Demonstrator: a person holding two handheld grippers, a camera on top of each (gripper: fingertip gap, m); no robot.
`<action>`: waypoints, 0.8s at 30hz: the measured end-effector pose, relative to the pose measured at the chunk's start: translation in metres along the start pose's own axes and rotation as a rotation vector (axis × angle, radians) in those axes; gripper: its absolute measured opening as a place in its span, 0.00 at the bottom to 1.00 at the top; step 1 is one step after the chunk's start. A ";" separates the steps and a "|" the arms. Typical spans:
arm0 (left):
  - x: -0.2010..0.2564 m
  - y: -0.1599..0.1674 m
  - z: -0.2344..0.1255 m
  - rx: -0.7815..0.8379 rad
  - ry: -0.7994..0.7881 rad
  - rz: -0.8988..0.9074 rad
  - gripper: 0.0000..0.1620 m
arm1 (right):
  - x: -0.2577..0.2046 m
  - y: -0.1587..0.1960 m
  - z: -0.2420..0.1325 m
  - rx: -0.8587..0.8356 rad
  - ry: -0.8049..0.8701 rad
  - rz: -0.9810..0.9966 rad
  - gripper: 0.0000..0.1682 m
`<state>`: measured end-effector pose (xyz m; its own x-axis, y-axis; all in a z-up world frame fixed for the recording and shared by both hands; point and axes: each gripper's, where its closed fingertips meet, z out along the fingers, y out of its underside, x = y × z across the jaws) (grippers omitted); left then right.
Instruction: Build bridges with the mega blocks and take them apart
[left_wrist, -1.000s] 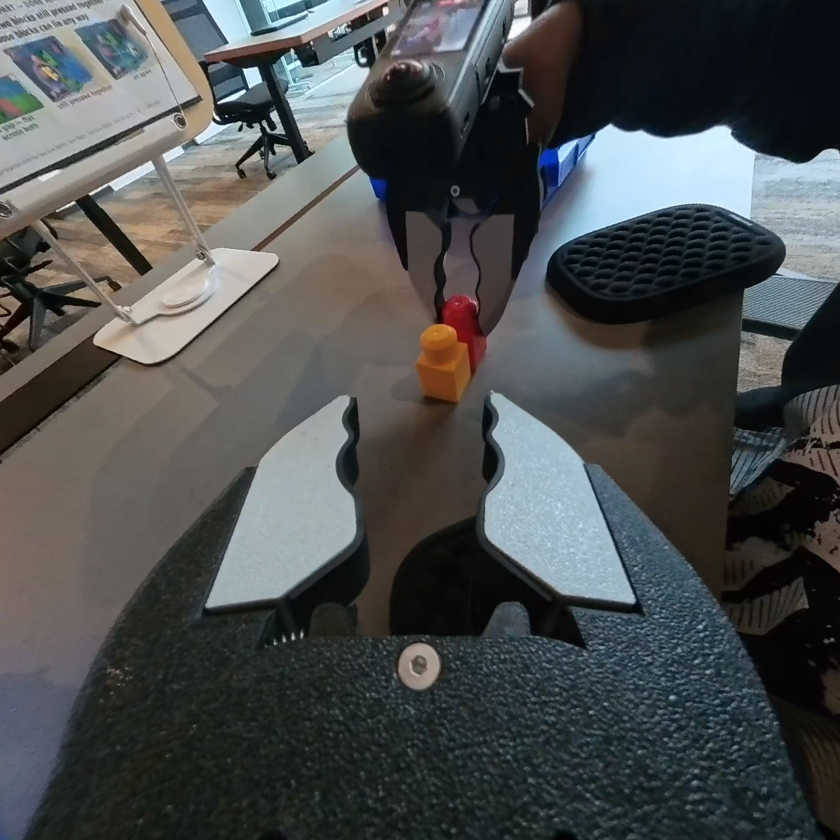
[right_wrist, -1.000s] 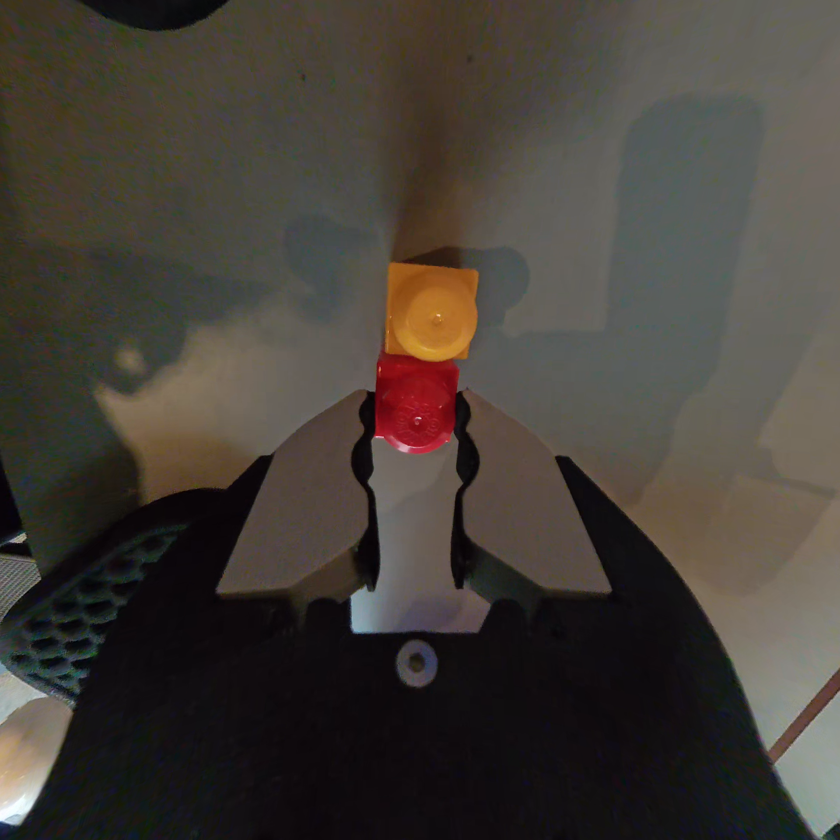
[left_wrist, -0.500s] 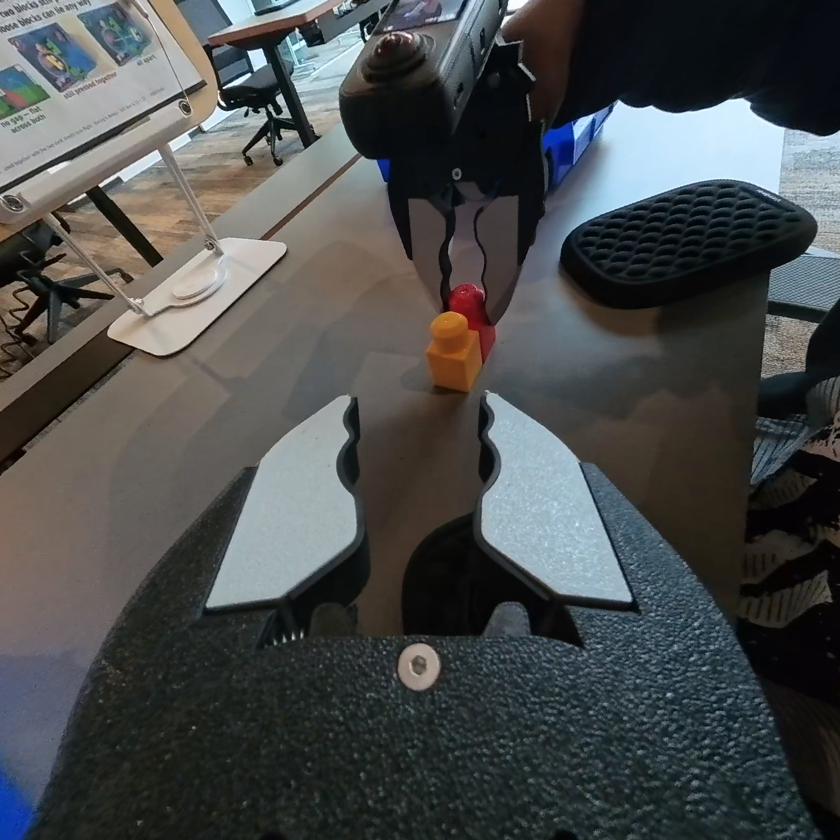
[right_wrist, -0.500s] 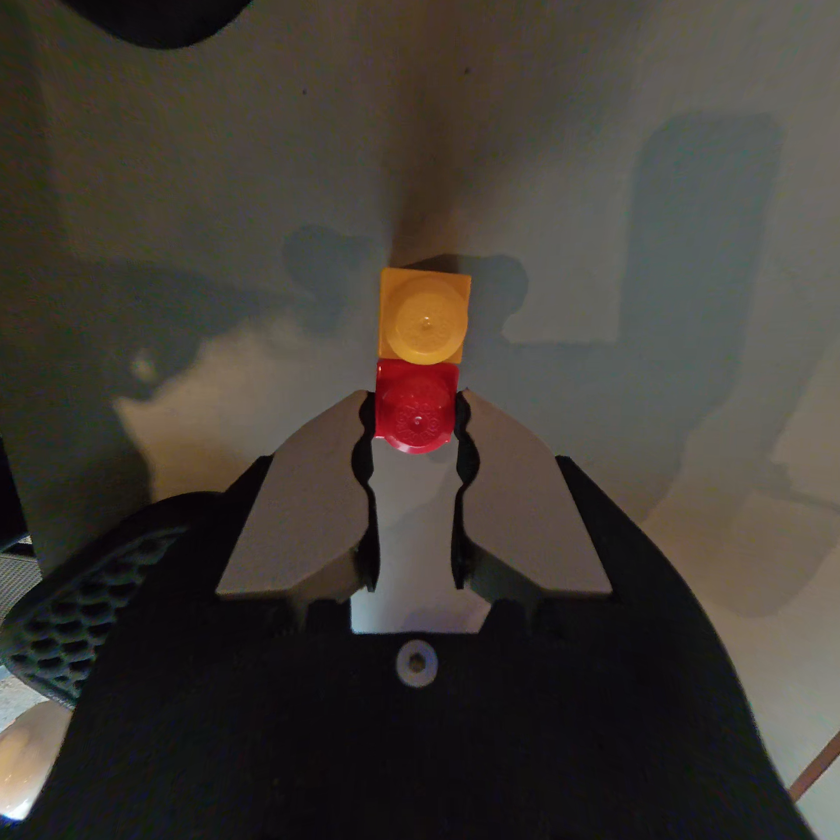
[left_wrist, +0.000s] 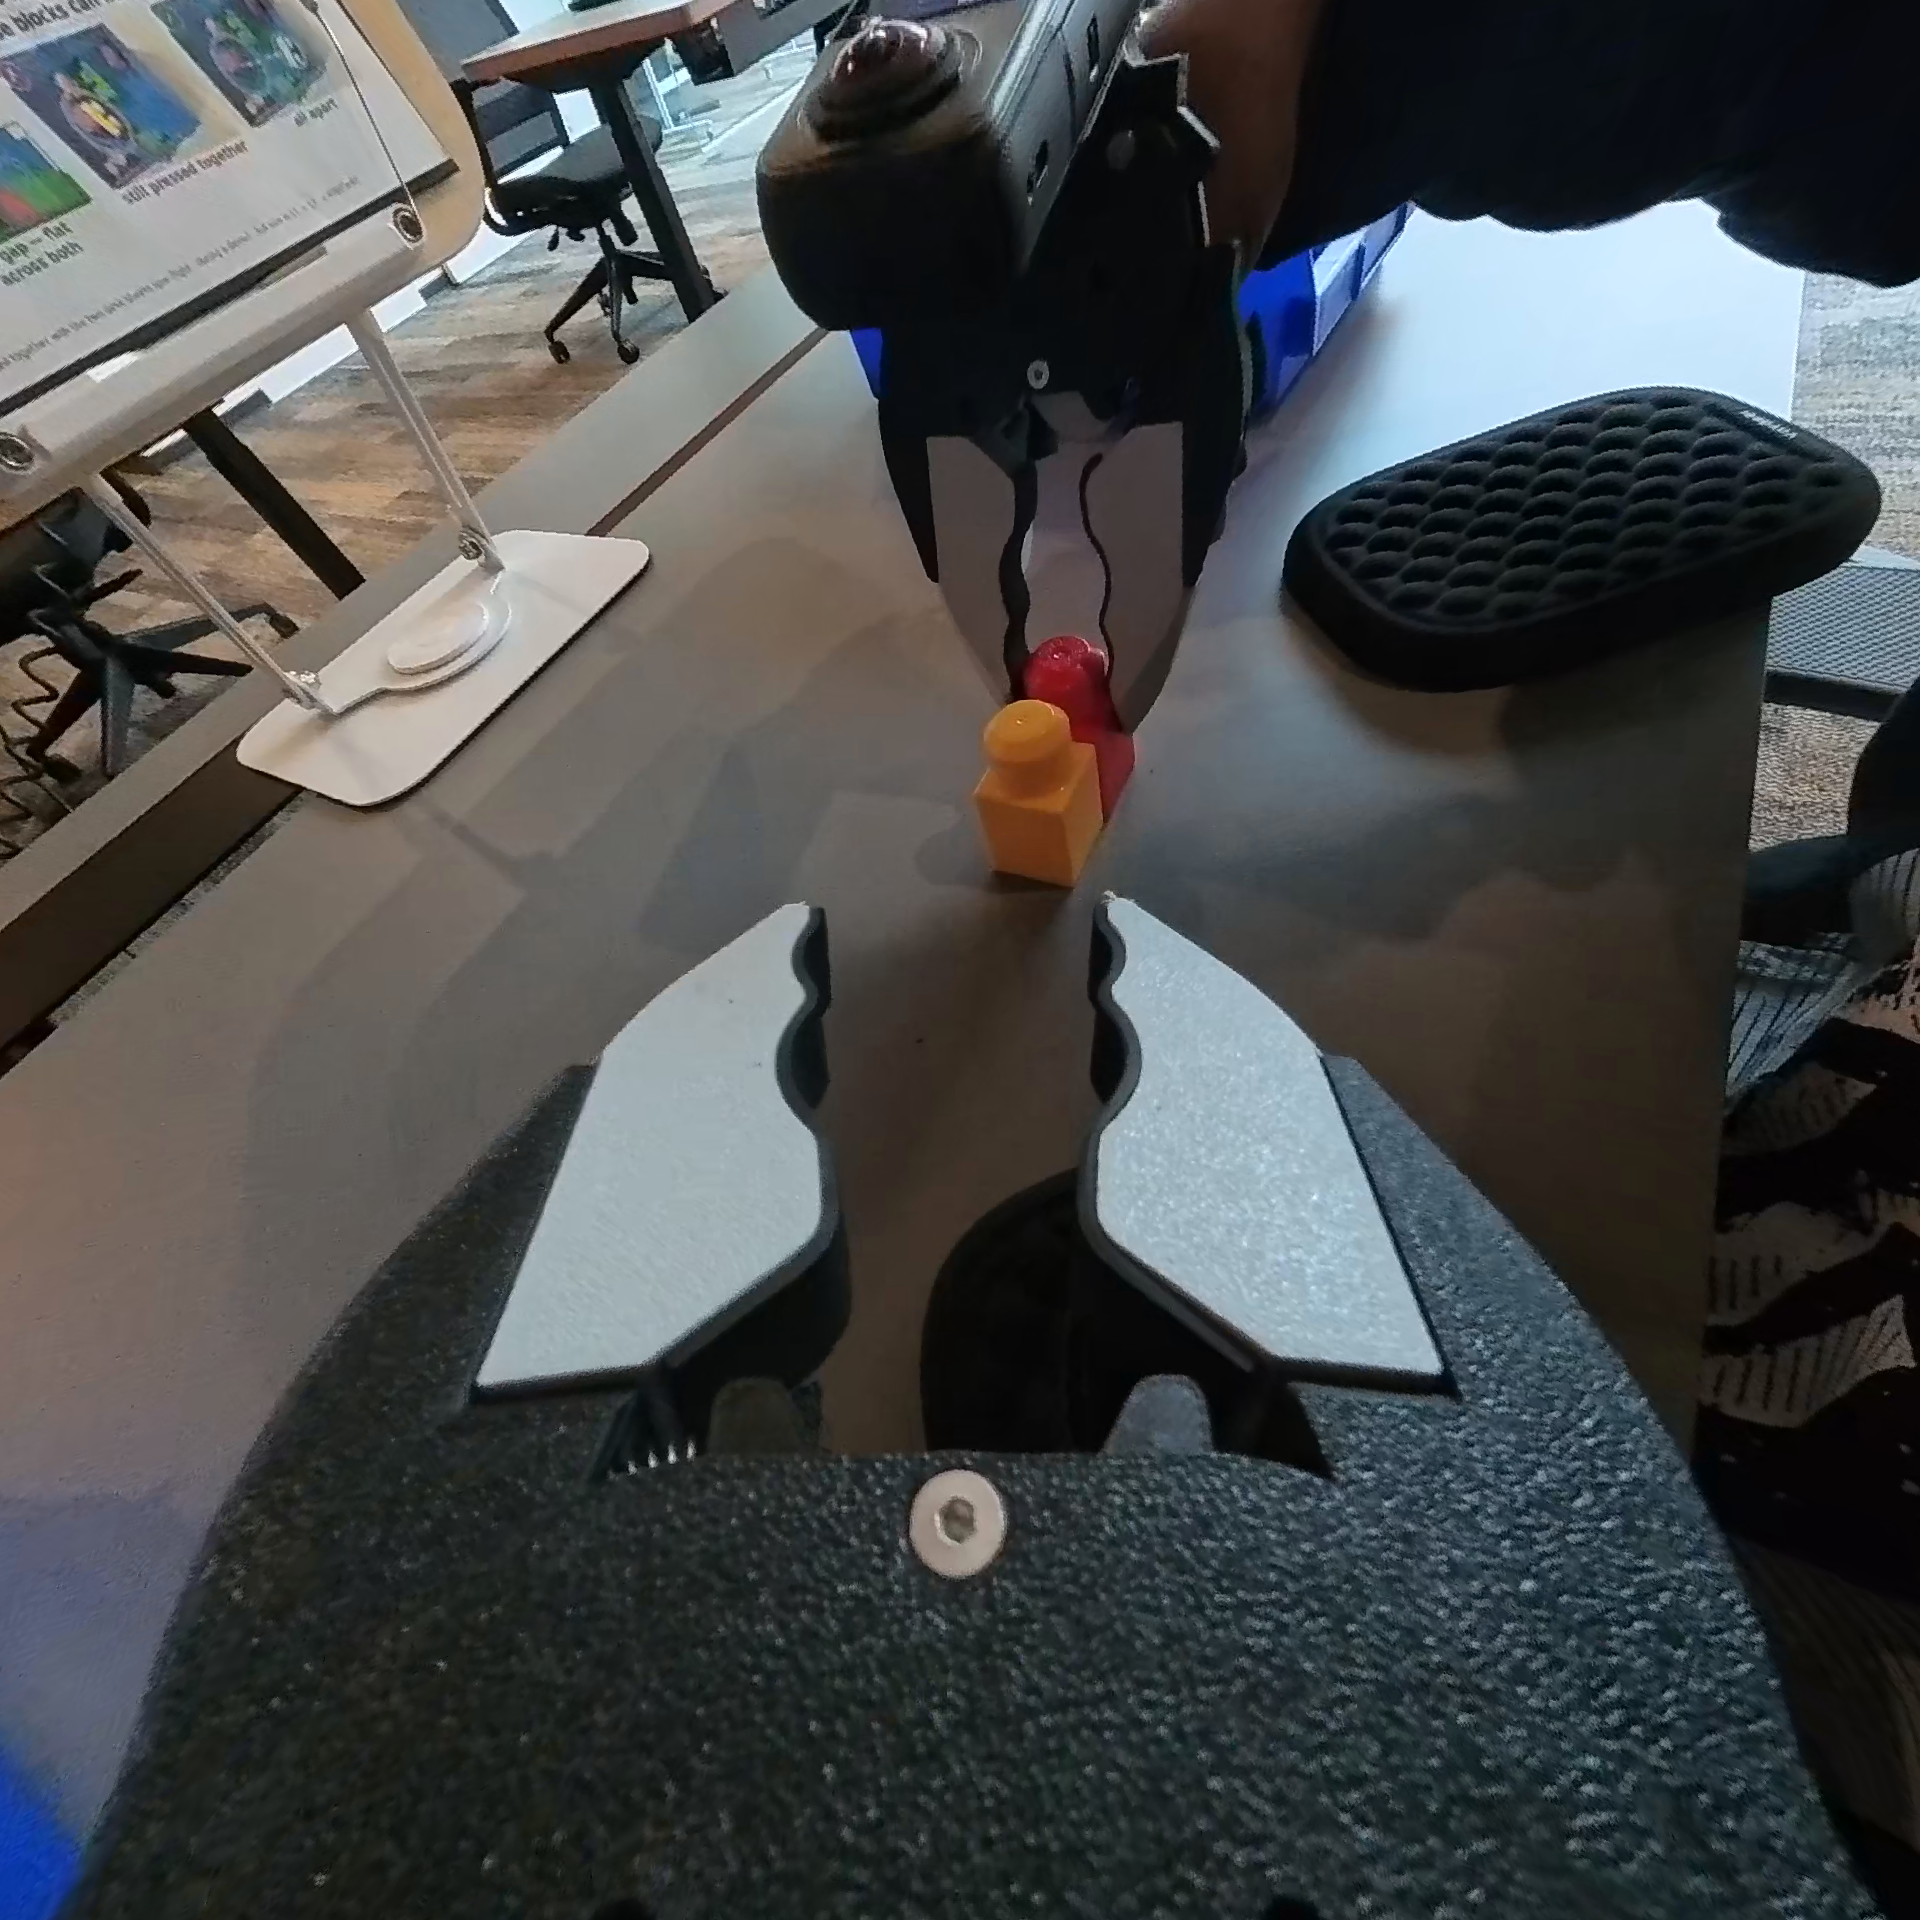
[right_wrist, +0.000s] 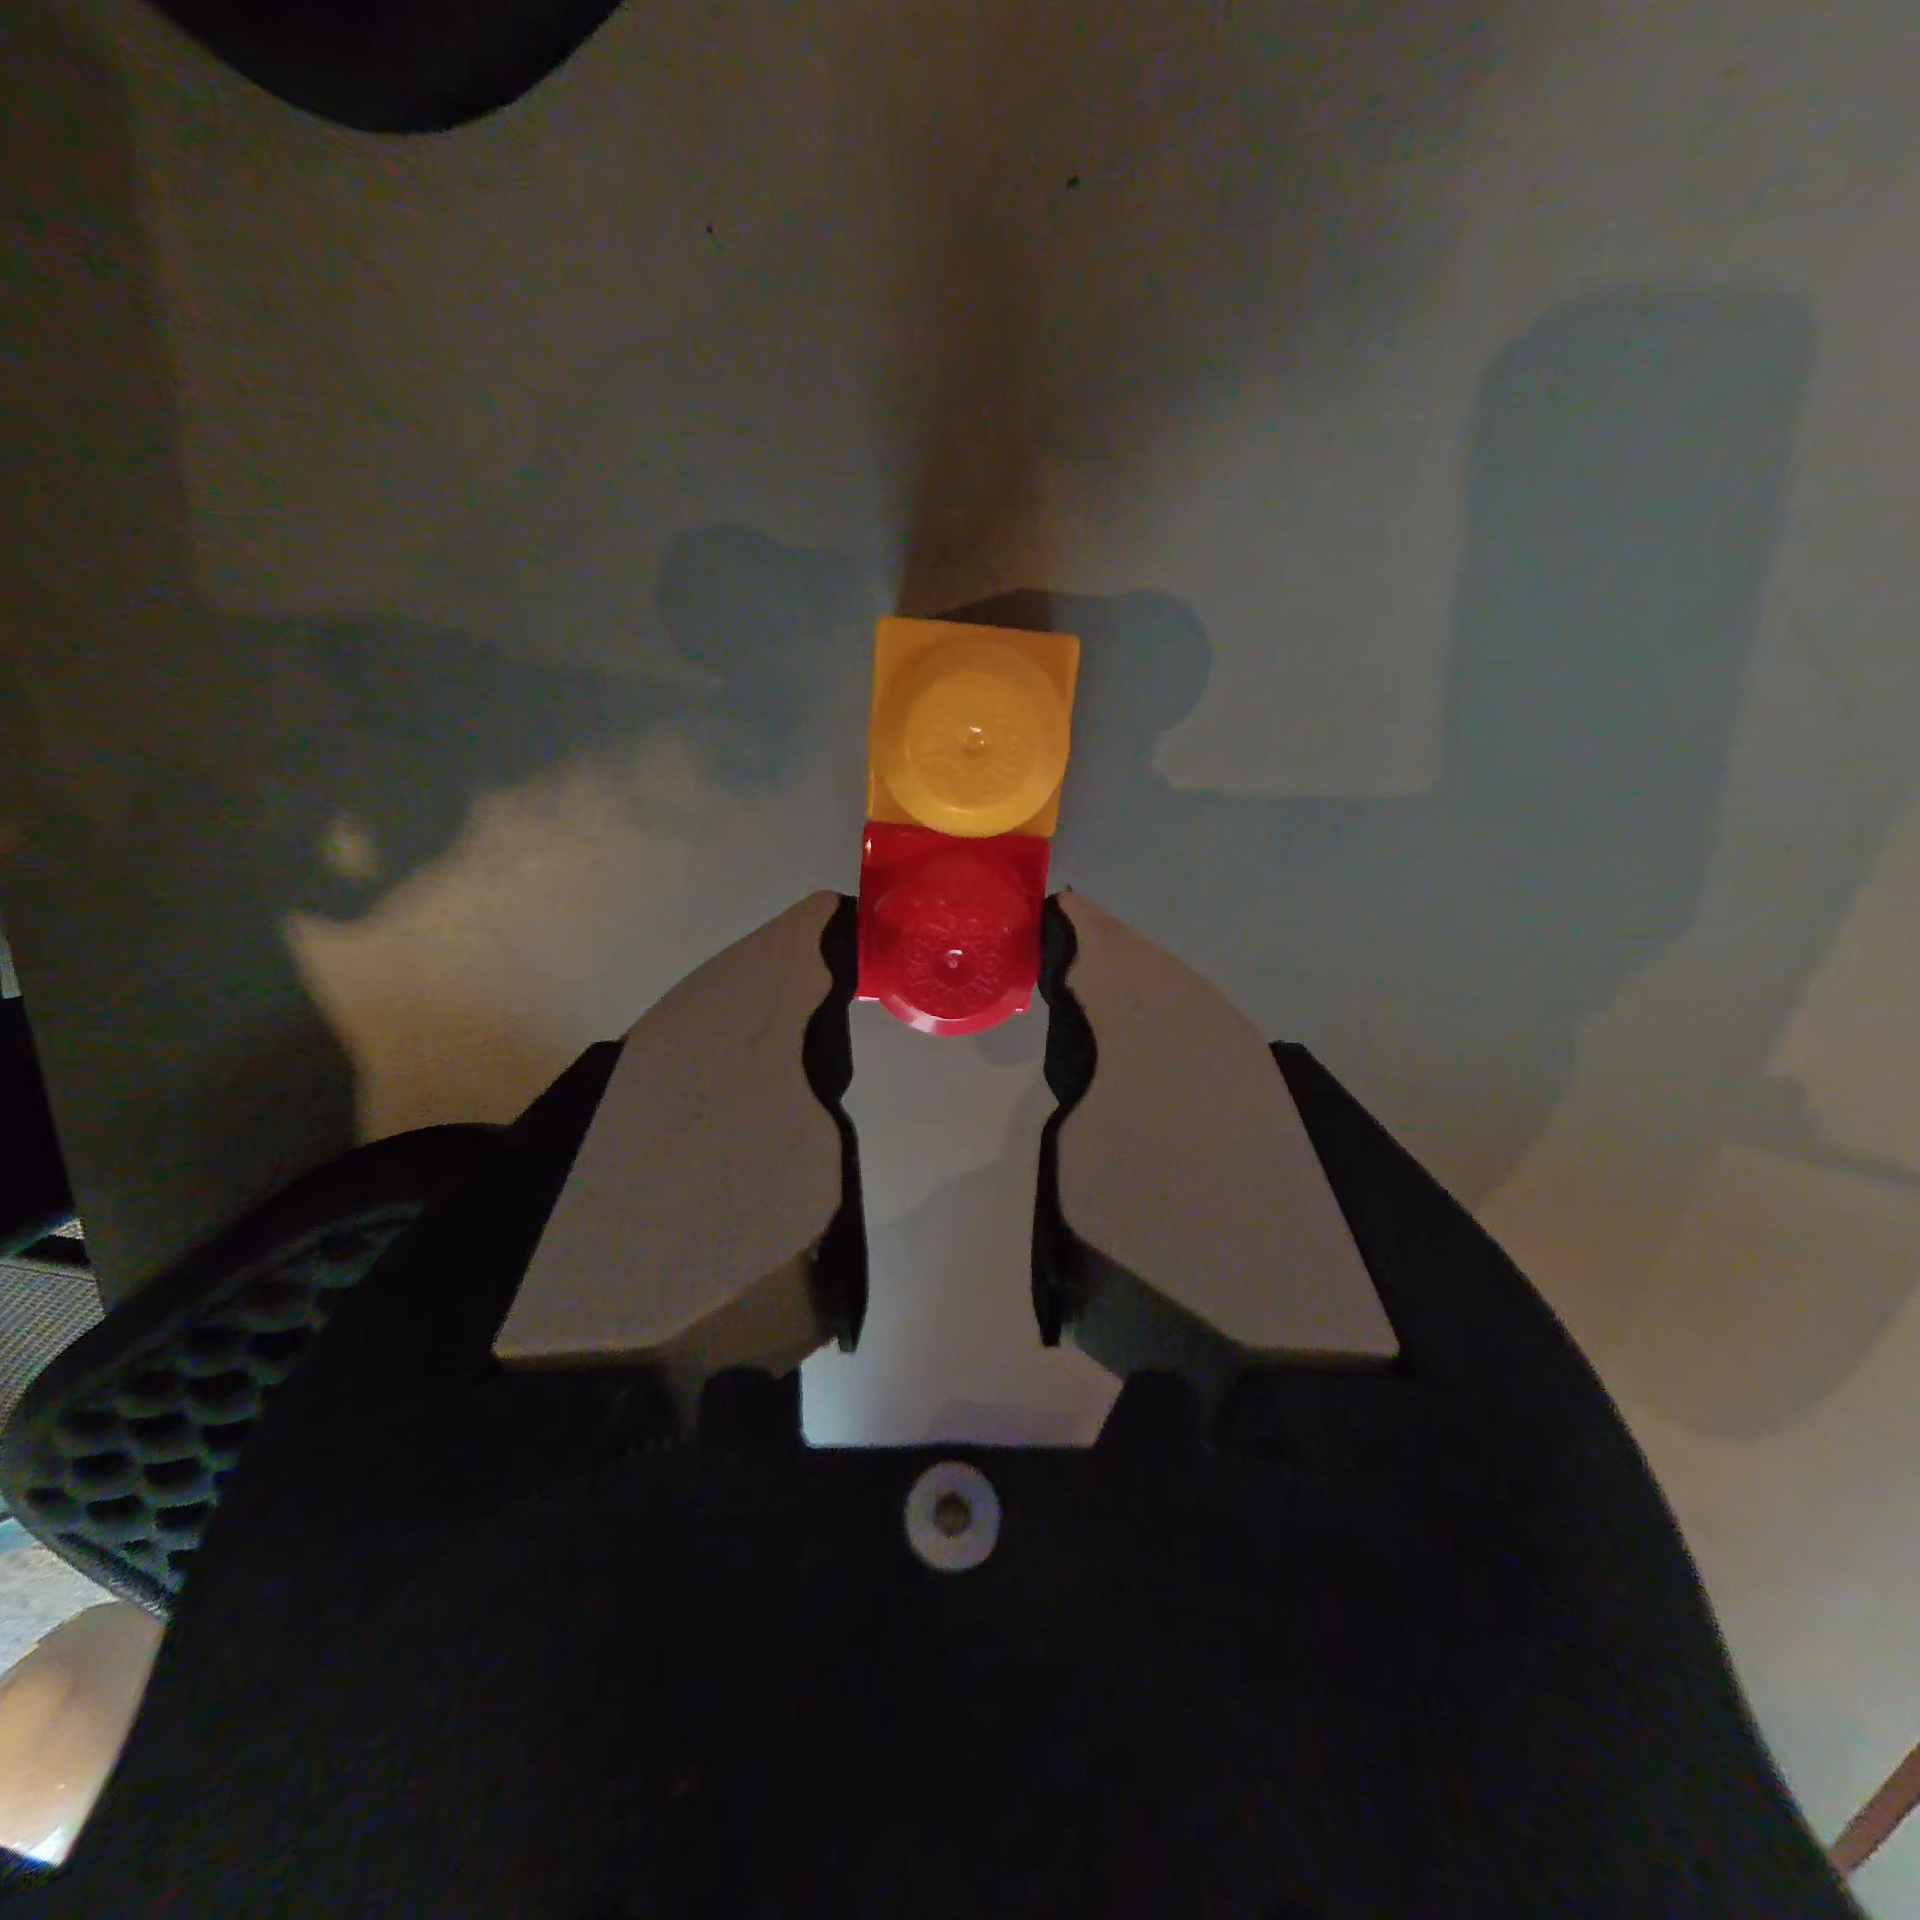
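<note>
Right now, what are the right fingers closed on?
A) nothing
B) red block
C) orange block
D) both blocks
B: the right gripper comes down from above with its fingers on either side of the red block, while the orange block stands free beside it.

Your left tongs (left_wrist: 961, 920) hover low over the dark grey counter (left_wrist: 520, 987), their grey fingers spread apart with nothing between them. Just beyond their tips stands a small orange plastic block with a single round stud (left_wrist: 1036, 795), upright on the counter. Touching its far side is a red plastic block of the same shape (left_wrist: 1081, 691). Your right tongs (left_wrist: 1060, 681) point straight down from above, their tips closed on either side of the red block's stud. To the far right lies a black honeycomb-textured pad (left_wrist: 1579, 530); to the left sits a white flat stand base (left_wrist: 457, 665).
</note>
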<state>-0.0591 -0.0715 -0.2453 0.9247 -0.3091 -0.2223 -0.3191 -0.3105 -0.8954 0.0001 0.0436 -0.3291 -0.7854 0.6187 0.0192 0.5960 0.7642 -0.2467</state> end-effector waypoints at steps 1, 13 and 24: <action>0.000 0.000 0.000 0.000 -0.001 -0.001 0.30 | 0.000 0.000 0.000 0.000 -0.001 0.000 0.20; -0.001 0.002 0.000 -0.006 -0.002 0.001 0.30 | 0.001 -0.002 0.000 0.007 -0.005 0.004 0.20; -0.001 0.003 0.000 -0.007 -0.007 -0.003 0.30 | 0.001 -0.005 -0.005 0.031 0.003 0.016 0.24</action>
<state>-0.0607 -0.0719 -0.2483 0.9268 -0.3023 -0.2226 -0.3181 -0.3171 -0.8935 -0.0027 0.0410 -0.3233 -0.7751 0.6316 0.0181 0.6031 0.7482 -0.2765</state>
